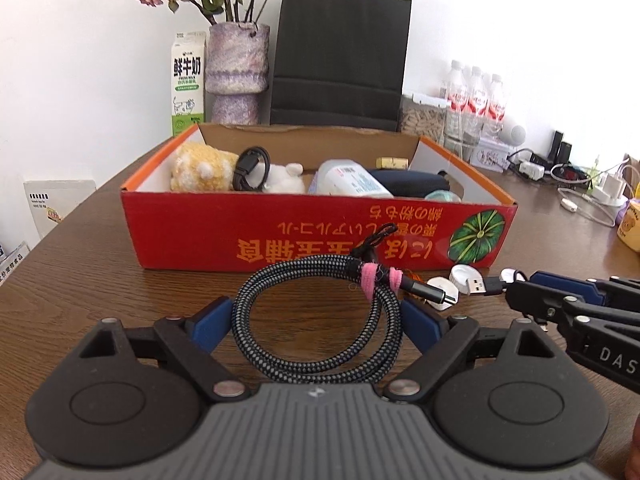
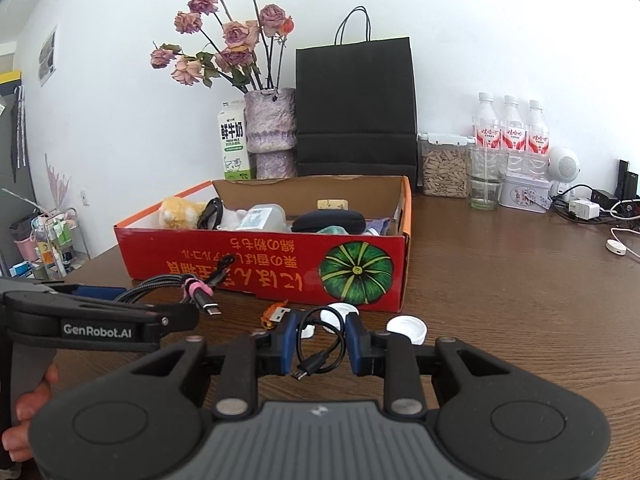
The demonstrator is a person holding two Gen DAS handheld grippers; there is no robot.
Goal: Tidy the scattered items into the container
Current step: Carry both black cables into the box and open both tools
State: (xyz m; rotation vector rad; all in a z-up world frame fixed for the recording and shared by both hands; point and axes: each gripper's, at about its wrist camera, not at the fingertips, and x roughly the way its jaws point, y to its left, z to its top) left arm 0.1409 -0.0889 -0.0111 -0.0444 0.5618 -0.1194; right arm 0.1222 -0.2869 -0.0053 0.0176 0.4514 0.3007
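Two coiled cables held in front of the red box, one in each gripper.

The left gripper (image 1: 316, 320) has its fingers (image 1: 210, 326) spread wide against the sides of the braided cable coil (image 1: 316, 320) (pink ties bind it near the plugs), lifted clear of the brown surface (image 1: 80, 280). The right gripper (image 2: 321, 344) has its fingers (image 2: 288, 344) set narrow, pinching the thin black cable (image 2: 320, 344), whose loop stands between the pads. Just beyond it two white caps (image 2: 408, 328) lie on the surface beside the red box (image 2: 260, 268). Inside the box sit a yellow plush toy (image 1: 200, 168), another black cable (image 1: 250, 168), a white bottle (image 1: 352, 180) and a dark case (image 2: 328, 220).
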